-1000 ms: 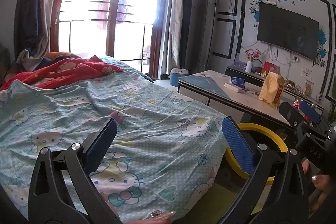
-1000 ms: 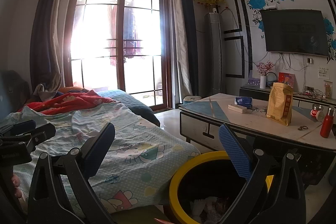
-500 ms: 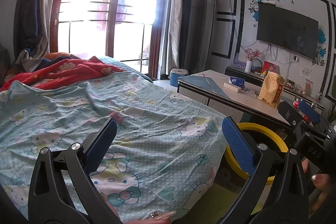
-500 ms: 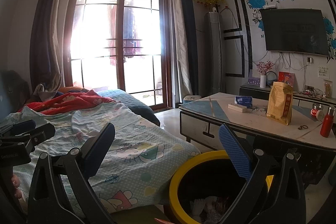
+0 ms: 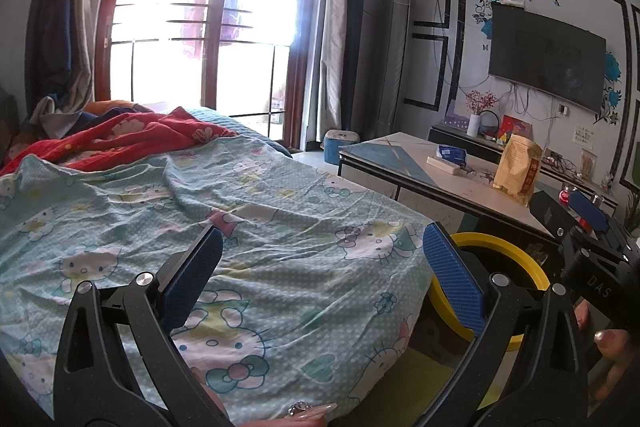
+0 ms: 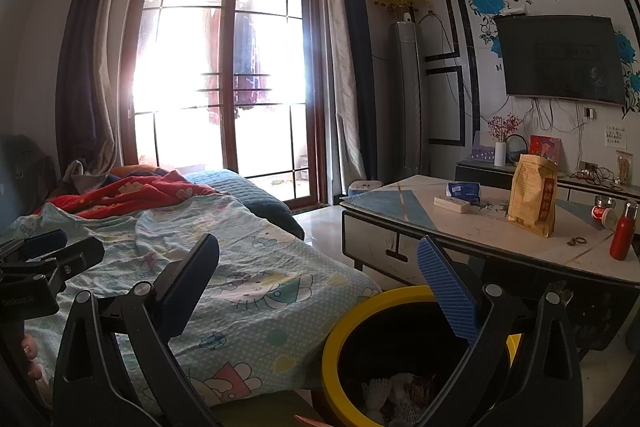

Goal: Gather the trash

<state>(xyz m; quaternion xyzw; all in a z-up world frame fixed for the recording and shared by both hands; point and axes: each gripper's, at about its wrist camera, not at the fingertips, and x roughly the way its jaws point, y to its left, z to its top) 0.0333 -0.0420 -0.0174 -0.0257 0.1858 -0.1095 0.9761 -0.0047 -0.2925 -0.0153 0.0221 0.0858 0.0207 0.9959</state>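
While both grippers gape, crumpled white trash (image 6: 390,393) fills the round yellow-rimmed bin (image 6: 334,339).

A lived-in home: a bed (image 5: 240,211) with cartoon bedding, a wall television (image 6: 560,59) and a coffee table (image 6: 460,227)

From my feeds the bed (image 6: 224,267) lies left, the bin (image 6: 348,323) stands on the floor just beside its near corner with crumpled trash (image 6: 384,387) inside, the low table (image 6: 500,239) sits behind the bin, and a paper bag (image 6: 534,195) stands on it.
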